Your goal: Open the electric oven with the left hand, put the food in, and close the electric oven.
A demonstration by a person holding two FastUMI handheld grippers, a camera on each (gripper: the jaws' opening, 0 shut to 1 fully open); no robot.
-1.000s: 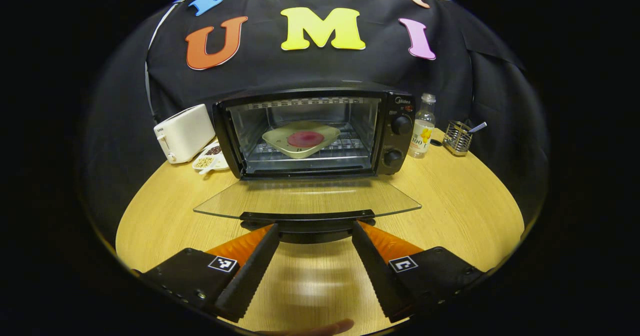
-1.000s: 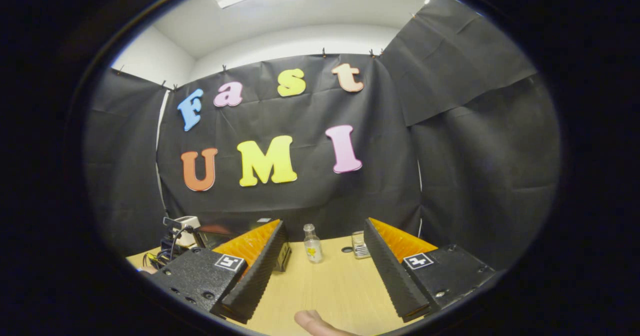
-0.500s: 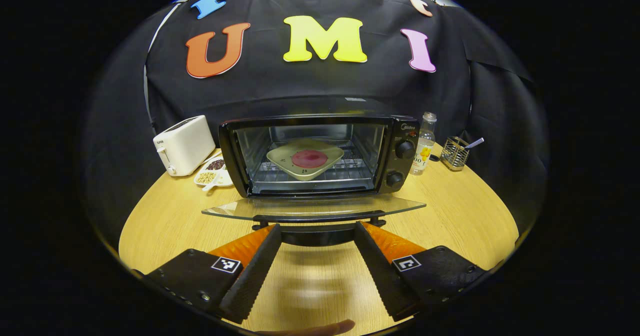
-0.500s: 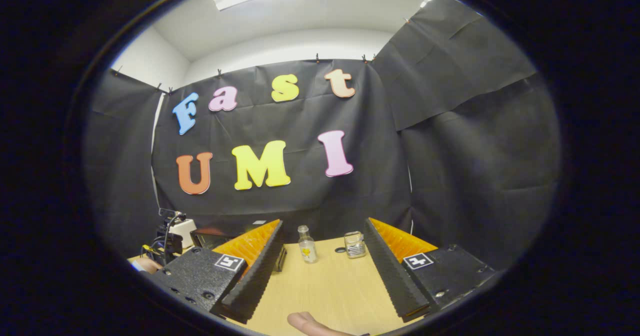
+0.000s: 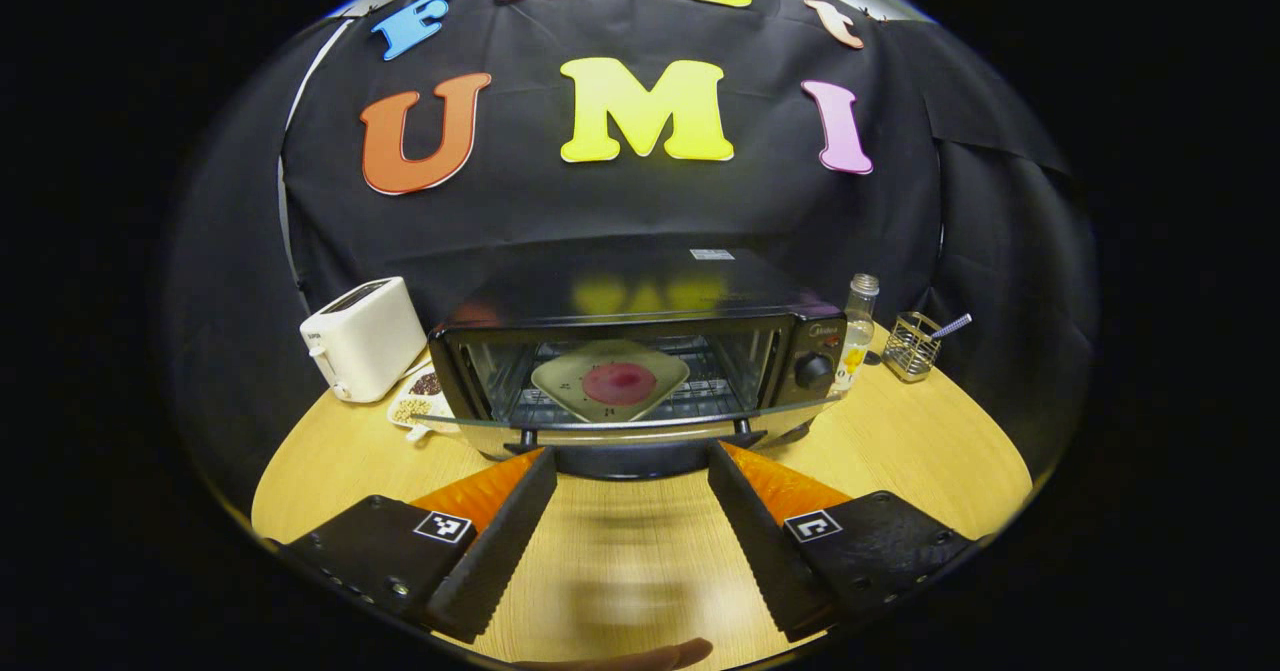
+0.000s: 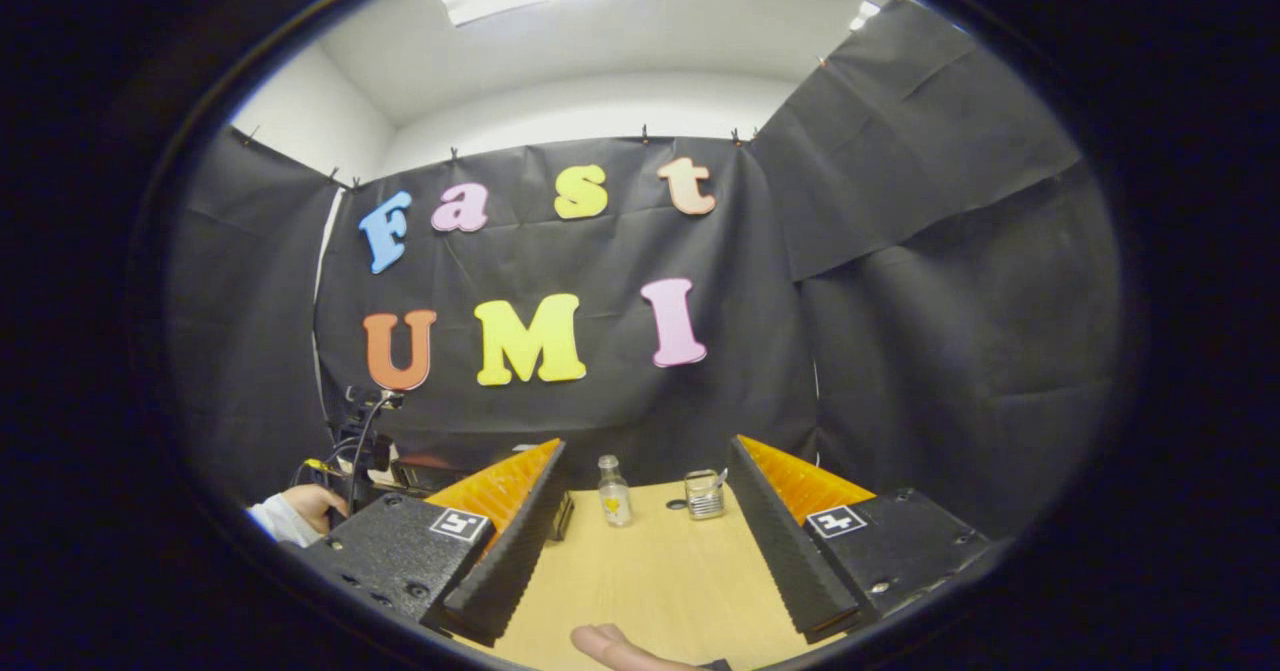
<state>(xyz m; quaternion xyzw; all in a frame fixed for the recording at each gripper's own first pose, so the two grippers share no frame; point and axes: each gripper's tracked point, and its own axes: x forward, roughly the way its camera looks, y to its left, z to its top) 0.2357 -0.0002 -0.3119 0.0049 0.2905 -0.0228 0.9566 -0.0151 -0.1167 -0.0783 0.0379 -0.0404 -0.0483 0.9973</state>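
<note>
Oven [image 5: 640, 351] at table [image 5: 930, 441] back centre, plate [image 5: 608, 383] with food [image 5: 619, 382] on rack inside, toaster [image 5: 362, 337] left, seed dish [image 5: 415, 406] before toaster, bottle [image 5: 855, 329] then utensil holder [image 5: 908, 344] right.

oven [image 5: 640, 351] black | toaster [image 5: 365, 338] white | table [image 5: 930, 431] light wood grain

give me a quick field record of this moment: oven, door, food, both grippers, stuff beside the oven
oven: on the wooden table
door: partly raised, not shut
food: red piece on a plate, on the rack inside
left gripper: open, at the door handle
right gripper: open, empty, above the table
left of oven: toaster
right of oven: bottle, wire holder
</note>
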